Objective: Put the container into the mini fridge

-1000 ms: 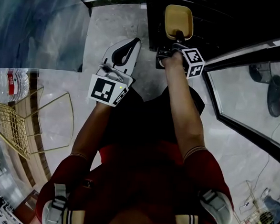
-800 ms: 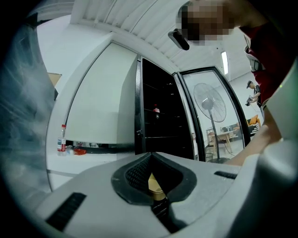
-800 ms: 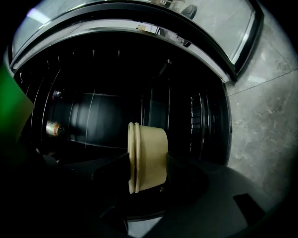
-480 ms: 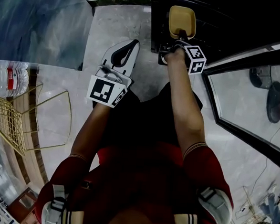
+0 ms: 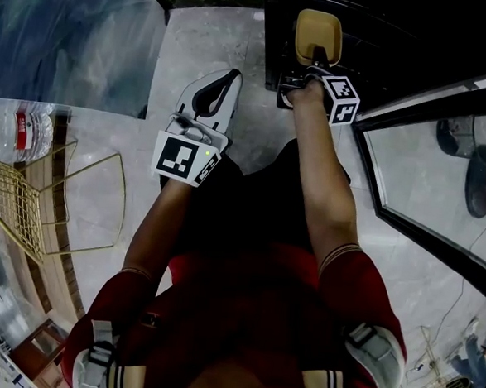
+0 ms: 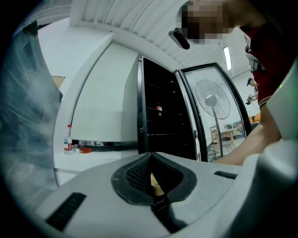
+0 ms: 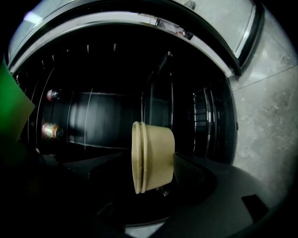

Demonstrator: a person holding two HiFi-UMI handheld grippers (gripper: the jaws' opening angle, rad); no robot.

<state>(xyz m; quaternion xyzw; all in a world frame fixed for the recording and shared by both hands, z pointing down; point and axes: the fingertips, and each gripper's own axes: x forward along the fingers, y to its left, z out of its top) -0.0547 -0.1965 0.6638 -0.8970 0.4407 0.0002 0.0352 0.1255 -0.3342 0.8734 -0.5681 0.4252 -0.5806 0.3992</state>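
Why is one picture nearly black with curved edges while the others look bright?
Right gripper view: it looks into the unlit mini fridge, so only the tan container catches light. Both gripper views: the wide lens bows straight lines and blackens the corners. Head view: brighter, over a pale floor.

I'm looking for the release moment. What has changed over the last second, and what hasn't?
The right gripper has just been opening its jaws. The container stands between them inside the mini fridge, and it no longer looks clamped. Neither hand visibly shifted. The left gripper stayed shut outside the fridge, and the container kept its place.
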